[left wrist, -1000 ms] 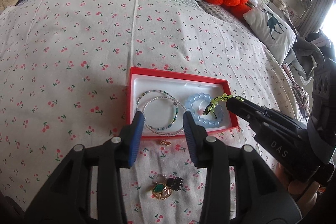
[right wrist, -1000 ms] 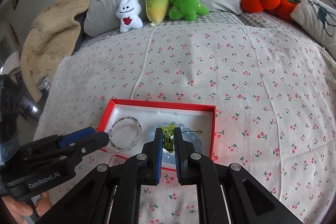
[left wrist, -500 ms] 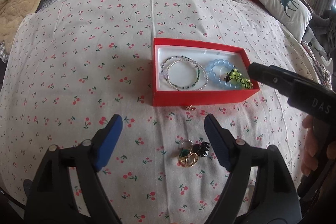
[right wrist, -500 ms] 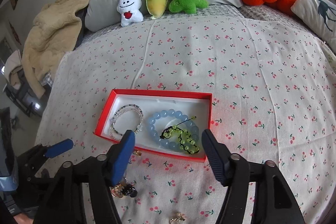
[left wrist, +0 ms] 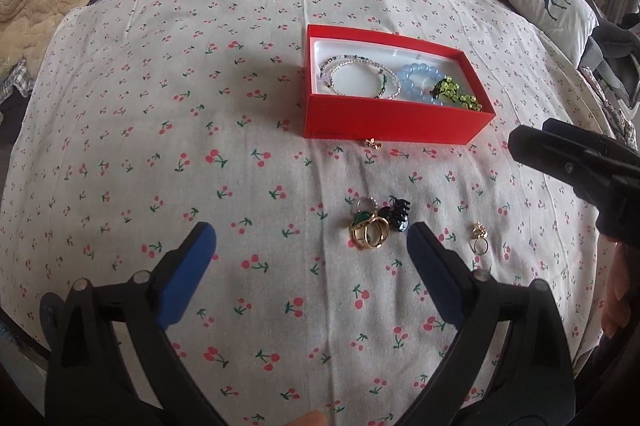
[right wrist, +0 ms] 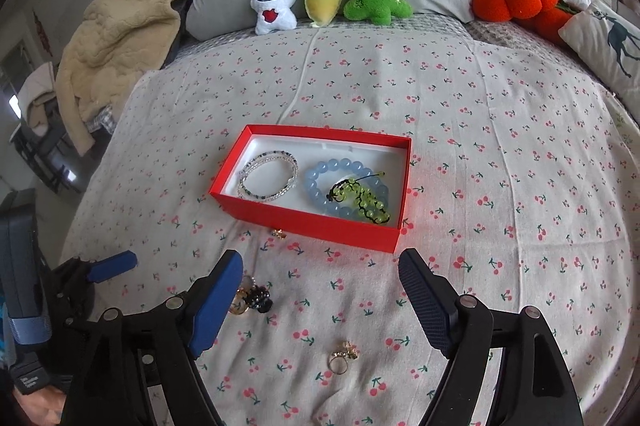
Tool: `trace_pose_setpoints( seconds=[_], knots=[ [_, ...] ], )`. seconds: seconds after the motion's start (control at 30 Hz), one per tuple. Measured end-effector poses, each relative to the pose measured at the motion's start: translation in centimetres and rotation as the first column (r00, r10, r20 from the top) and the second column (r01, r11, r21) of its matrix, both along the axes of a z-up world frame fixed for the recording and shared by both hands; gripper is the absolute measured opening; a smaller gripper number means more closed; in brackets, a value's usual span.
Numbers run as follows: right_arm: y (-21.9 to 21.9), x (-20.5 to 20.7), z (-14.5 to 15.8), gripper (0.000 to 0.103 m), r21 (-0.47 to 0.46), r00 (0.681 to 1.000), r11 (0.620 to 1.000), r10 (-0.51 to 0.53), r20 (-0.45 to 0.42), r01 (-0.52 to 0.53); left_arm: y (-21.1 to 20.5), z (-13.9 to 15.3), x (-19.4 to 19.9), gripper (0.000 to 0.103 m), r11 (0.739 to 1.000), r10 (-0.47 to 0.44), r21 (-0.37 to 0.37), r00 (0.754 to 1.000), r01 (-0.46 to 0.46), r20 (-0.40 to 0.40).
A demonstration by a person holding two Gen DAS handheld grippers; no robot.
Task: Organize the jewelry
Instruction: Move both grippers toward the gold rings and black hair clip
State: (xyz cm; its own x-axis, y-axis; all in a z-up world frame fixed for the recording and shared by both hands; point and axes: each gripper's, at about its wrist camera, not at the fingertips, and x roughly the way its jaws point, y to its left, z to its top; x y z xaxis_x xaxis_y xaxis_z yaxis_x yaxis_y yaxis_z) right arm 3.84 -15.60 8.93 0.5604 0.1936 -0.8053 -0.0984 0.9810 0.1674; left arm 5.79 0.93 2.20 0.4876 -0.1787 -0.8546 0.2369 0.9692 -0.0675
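A small gold ring with a floral top lies loose on the cherry-print bedspread, just ahead of the right tongs and between their spread, empty fingers. The left tongs, also spread and empty, point at a cluster of gold rings and a black clip. The open red cardboard box, farther ahead, holds three bead bracelets

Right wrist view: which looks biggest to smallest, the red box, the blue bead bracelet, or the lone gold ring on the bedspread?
1. red box
2. blue bead bracelet, lying inside the box
3. gold ring, smallest even though it lies nearest the camera
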Motion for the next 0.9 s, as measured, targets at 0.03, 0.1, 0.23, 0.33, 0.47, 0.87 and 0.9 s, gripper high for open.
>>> trace_pose_setpoints(
  seconds=[0.03, 0.1, 0.23, 0.33, 0.47, 0.87, 0.9],
  knots=[
    [0.1, -0.4, -0.1, 0.083, -0.005, 1.0, 1.0, 0.003, -0.002, -0.003, 0.0, -0.2, -0.3, 0.097, 1.0, -0.003, 0.005, 1.0, 0.003, -0.003],
    [0.2, -1.1, -0.3, 0.083, -0.018, 1.0, 1.0, 0.006, -0.004, -0.006, -0.1, -0.6, -0.7, 0.098, 1.0, -0.008, 0.009, 1.0, 0.008, -0.014],
    [0.3, -2.4, -1.1, 0.088, -0.046, 1.0, 0.999, 0.001, -0.019, -0.002, -0.4, -1.3, -1.8, 0.099, 0.999, -0.024, 0.028, 0.999, 0.024, -0.027],
    [-0.2, -3.5, -2.0, 0.09, -0.04, 0.999, 0.999, -0.02, -0.031, 0.019, -0.6, -1.9, -2.7, 0.101, 0.998, -0.04, 0.045, 0.999, 0.04, -0.017],
    [-1.1, -4.7, -4.0, 0.09, -0.031, 0.996, 0.998, -0.05, -0.08, 0.048, -0.6, -2.9, -3.7, 0.102, 0.997, -0.051, 0.049, 0.998, 0.052, -0.025],
    [-2.5, -7.3, -9.3, 0.091, -0.129, 0.991, 0.991, -0.045, -0.13, 0.028, -0.7, -5.8, -5.1, 0.102, 0.993, -0.097, 0.073, 0.995, 0.098, -0.013],
    [-2.3, -7.4, -9.4, 0.093, -0.145, 0.992, 0.989, -0.031, -0.124, 0.013, -0.7, -6.0, -5.1, 0.103, 0.992, -0.099, 0.075, 0.995, 0.099, -0.007]
  ],
)
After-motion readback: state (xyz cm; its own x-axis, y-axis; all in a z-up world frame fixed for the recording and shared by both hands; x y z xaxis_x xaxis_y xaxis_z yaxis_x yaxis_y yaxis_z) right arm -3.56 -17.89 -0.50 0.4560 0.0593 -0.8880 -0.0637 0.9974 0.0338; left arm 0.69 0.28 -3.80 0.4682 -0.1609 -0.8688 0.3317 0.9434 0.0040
